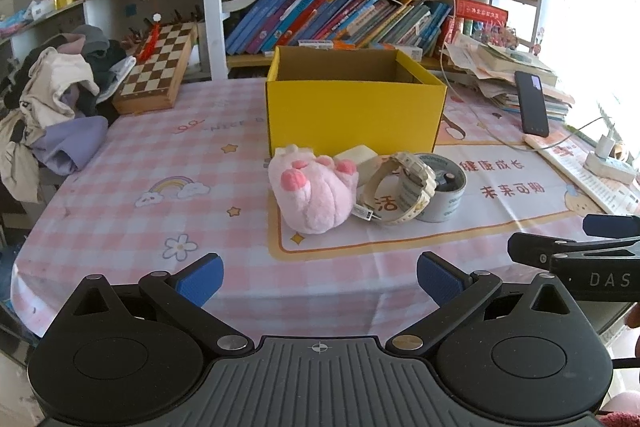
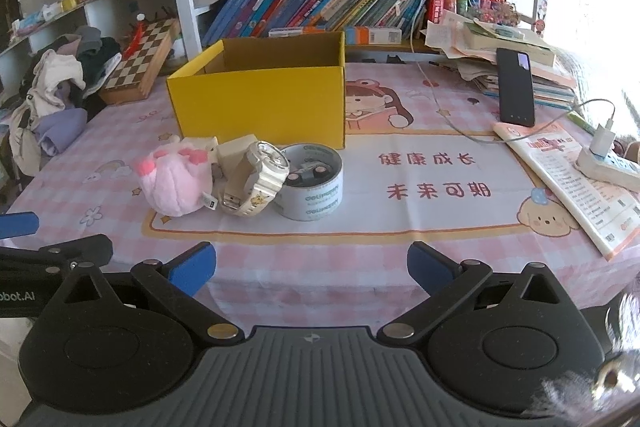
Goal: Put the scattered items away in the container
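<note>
A: Left wrist view: yellow box (image 1: 354,111) sits mid-table, top open, nothing seen inside from this angle. Right in front of it, touching or nearly so, a cluster: pink plush toy (image 1: 312,193), cream block (image 1: 360,157) behind it, white watch (image 1: 402,189), tape roll (image 1: 442,189).

B: Anything around the box?

A: Chessboard (image 1: 158,65) and a clothes pile (image 1: 52,107) off to the box's left, black phone (image 1: 531,105) propped on a paper stack to its right, power strip (image 1: 608,167) further right. Bookshelf behind. Tablecloth (image 1: 120,163) in front of the cluster is bare.

B: Grippers?

A: Left gripper (image 1: 320,277) spread wide, blue pads empty, hovering at the near table edge, well short of the cluster. Right gripper (image 2: 311,265) same: wide, empty, touching nothing. Each shows at the other view's side edge, cut off.

B: Hard to read bits?

A: Right wrist view: watch (image 2: 256,179) leans on the tape roll (image 2: 310,187), strap resting against the plush toy (image 2: 176,183). Small dark bits inside the roll, can't ID. Cream block (image 2: 236,151) mostly hidden; a second pale piece beside it, unclear. Box (image 2: 260,99) floor not visible. Lower right corner blurred.
</note>
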